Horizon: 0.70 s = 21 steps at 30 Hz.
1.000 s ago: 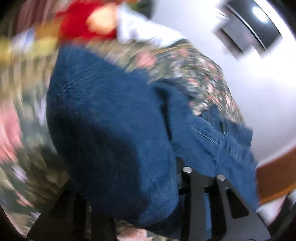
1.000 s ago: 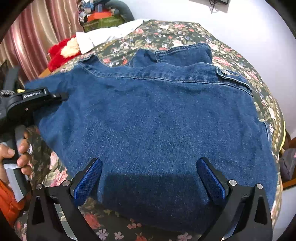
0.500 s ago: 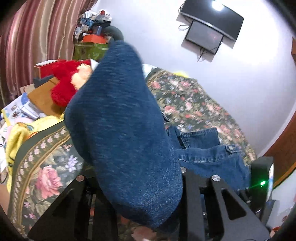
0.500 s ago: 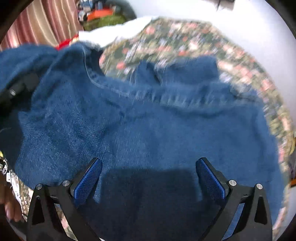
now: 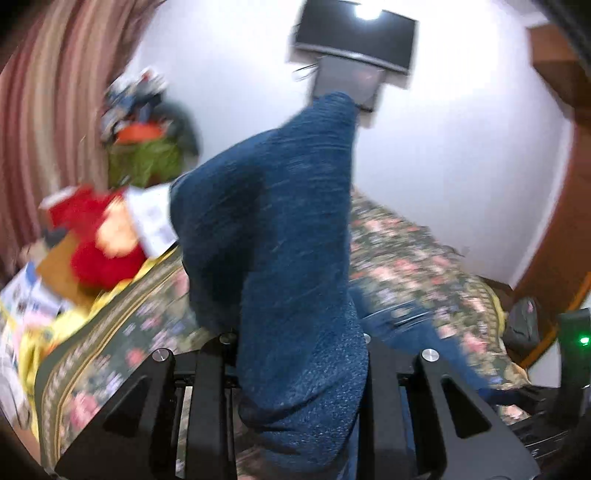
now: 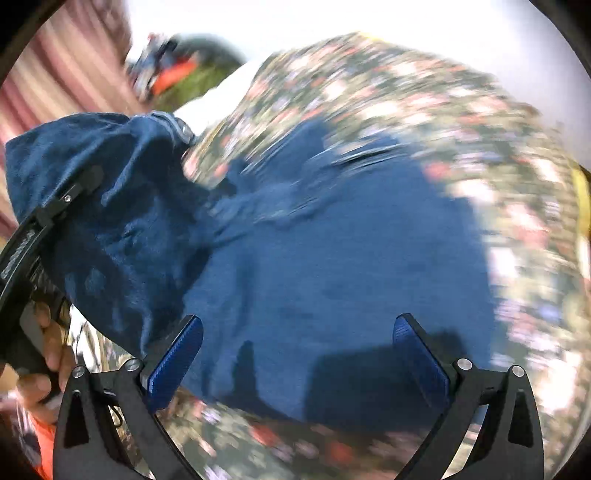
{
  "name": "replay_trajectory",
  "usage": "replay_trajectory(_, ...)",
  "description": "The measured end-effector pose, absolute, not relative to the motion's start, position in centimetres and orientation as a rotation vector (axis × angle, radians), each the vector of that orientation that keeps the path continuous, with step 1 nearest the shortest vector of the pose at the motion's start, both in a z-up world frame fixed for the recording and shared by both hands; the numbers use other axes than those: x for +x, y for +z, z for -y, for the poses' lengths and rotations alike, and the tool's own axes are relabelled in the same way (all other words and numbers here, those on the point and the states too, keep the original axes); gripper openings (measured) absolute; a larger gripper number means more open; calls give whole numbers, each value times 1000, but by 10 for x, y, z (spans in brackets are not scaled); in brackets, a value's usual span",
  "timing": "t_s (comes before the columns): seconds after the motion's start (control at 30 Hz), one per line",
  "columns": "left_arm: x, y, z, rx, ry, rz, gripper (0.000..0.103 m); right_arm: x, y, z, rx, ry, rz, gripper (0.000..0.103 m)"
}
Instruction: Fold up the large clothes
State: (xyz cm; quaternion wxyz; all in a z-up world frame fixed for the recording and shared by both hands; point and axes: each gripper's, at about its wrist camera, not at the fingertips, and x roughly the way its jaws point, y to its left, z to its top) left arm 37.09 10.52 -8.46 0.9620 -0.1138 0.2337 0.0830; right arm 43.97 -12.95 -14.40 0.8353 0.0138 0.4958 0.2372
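A: Left wrist view first. Blurry. Striped curtain (image 5: 48,110) at far left, red plush toy (image 5: 99,240) beside it, both smeared.
B: And the denim jacket (image 5: 280,236)?
A: One fold of it stands up through the middle of the frame, clamped in the left gripper (image 5: 301,354). Its fingers are closed down narrow on the cloth; they have just been closing. The pads themselves are buried under the denim, can't see them.
B: Rest of the jacket?
A: Lies on the floral bedspread (image 5: 406,251) to the right, partly hidden behind the raised fold. Wall-mounted TV (image 5: 354,33) above, its lower edge is covered by the fold's tip.
B: Right wrist view?
A: Also motion-smeared. At left a hand (image 6: 48,354) grips the other tool's handle, cut off by the frame edge; the lifted denim drapes over that tool. The jacket's main body spreads flat over the bedspread in the centre, seams unreadable.
B: Right gripper (image 6: 299,358)?
A: Fingers spread wide apart, blue pads clear, nothing between them. It hovers over the jacket's near edge; whether the tips touch the cloth, can't tell.
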Motion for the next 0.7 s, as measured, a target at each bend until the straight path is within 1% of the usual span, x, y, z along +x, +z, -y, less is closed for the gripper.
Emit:
replay_trajectory(0.1, 387, -66, -42, -120, 56, -433, 25, 428, -116, 190, 64, 394, -952, 103)
replay_trajectory(0.2, 401, -72, 16, -11, -53, -445, 25, 413, -94, 241, 100, 314, -895, 103)
replay_trajectory(0.27, 409, -89, 51, 53, -144, -519, 25, 404, -85, 271, 115, 262, -870, 103)
replay_trajectory(0.33, 417, -117, 78, 100, -260, -659, 26, 395, -82, 295, 128, 228, -861, 103)
replay_trajectory(0.43, 427, -160, 93, 114, -389, -902, 30, 382, -84, 319, 157, 202, -875, 103)
replay_trajectory(0.5, 421, -163, 88, 104, -416, -908, 32, 375, -87, 328, 164, 200, -884, 103)
replay_trajectory(0.6, 414, -154, 77, 39, -466, -941, 42, 371, -88, 330, 141, 203, -889, 103)
replay_trajectory(0.67, 411, -148, 67, 11, -474, -961, 44, 372, -88, 325, 129, 217, -891, 103)
replay_trajectory(0.7, 407, -145, 62, -4, -478, -966, 48, 373, -85, 320, 128, 231, -886, 103)
